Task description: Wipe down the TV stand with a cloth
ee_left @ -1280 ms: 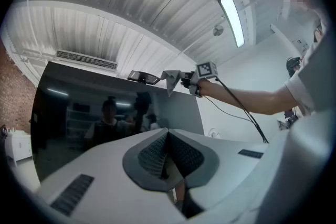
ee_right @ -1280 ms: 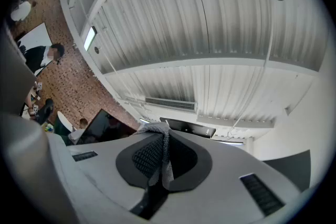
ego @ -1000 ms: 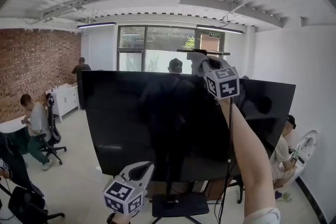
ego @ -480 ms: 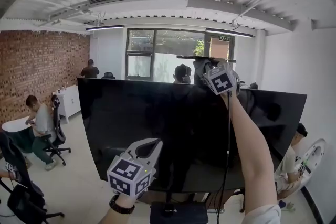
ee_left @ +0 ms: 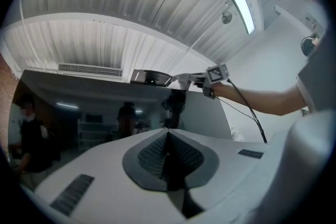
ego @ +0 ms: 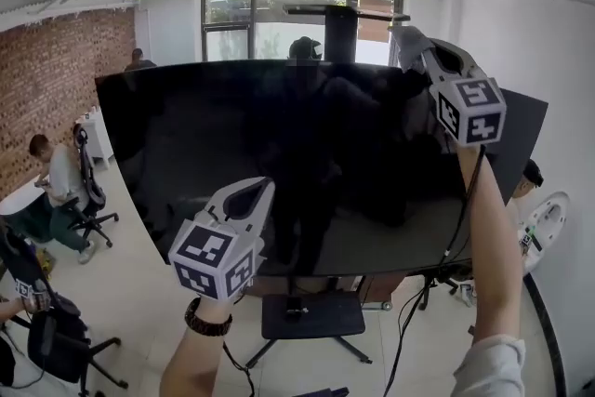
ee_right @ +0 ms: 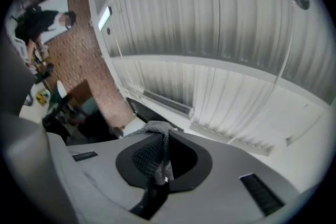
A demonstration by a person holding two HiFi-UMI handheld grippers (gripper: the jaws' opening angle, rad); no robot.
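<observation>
Brick-walled office: right gripper (ego: 420, 49), fingers pinched on a grey cloth (ee_right: 155, 134), sits at the upper right corner of the TV (ego: 279, 144), apparently to wipe; left gripper (ego: 249, 197), fingers together and empty, hangs above the TV stand (ego: 311, 316).

- Head view: faces TV (ego: 307, 163) screen head-on, close. Left gripper (ego: 249, 192) at lower centre-left, right gripper (ego: 409, 37) at upper right.
- Left gripper view: tilted up along own jaws. TV top edge across mid frame, ceiling (ee_left: 131, 13) above.
- Right gripper view: tilted steeply up past cloth (ee_right: 157, 149) in jaws. Ceiling fills frame, brick wall (ee_right: 79, 55) at upper left.
- Shared: head and left gripper views both show TV and right gripper. Ceiling appears in all three.
</observation>
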